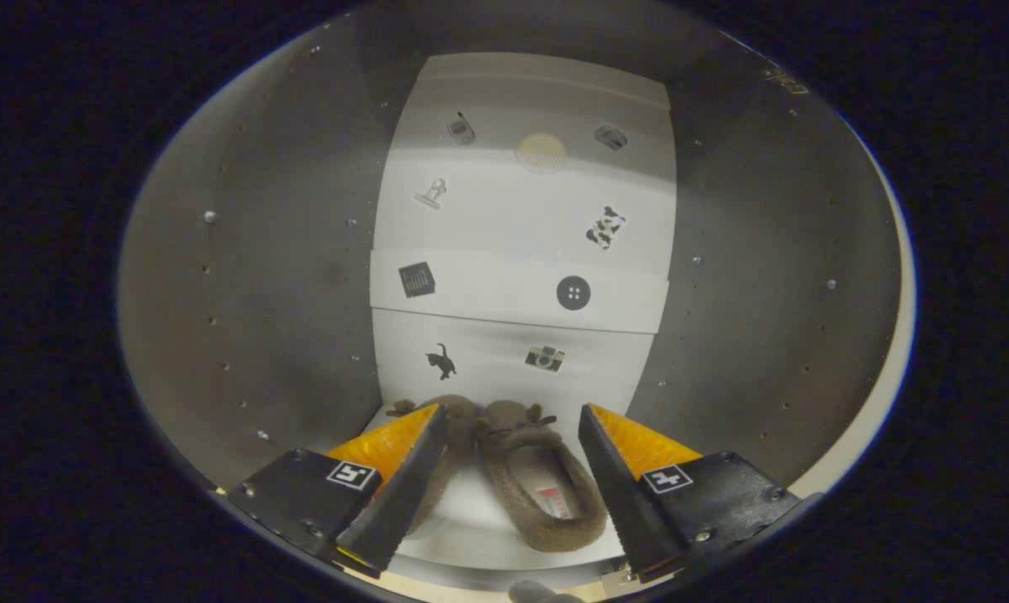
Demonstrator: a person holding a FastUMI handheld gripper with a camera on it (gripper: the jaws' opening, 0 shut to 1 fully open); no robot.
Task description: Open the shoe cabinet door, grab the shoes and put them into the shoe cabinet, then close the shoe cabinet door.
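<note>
I am looking into the open shoe cabinet (261, 276), which has grey side walls and a white back panel (512, 209) with small stickers. A pair of brown fuzzy shoes (546, 494) lies on the cabinet's white floor (471, 523), toes toward the back panel. My gripper (511, 410) is open, with the shoes lying between its spread fingers. The left finger covers part of the left shoe (462, 419). The right shoe lies close beside the right finger. A strip of floor shows between the two shoes.
Rows of small peg holes run along both grey side walls. A white shelf edge (517, 293) crosses the back panel above the shoes. The cabinet's pale front edge (893, 352) curves along the right.
</note>
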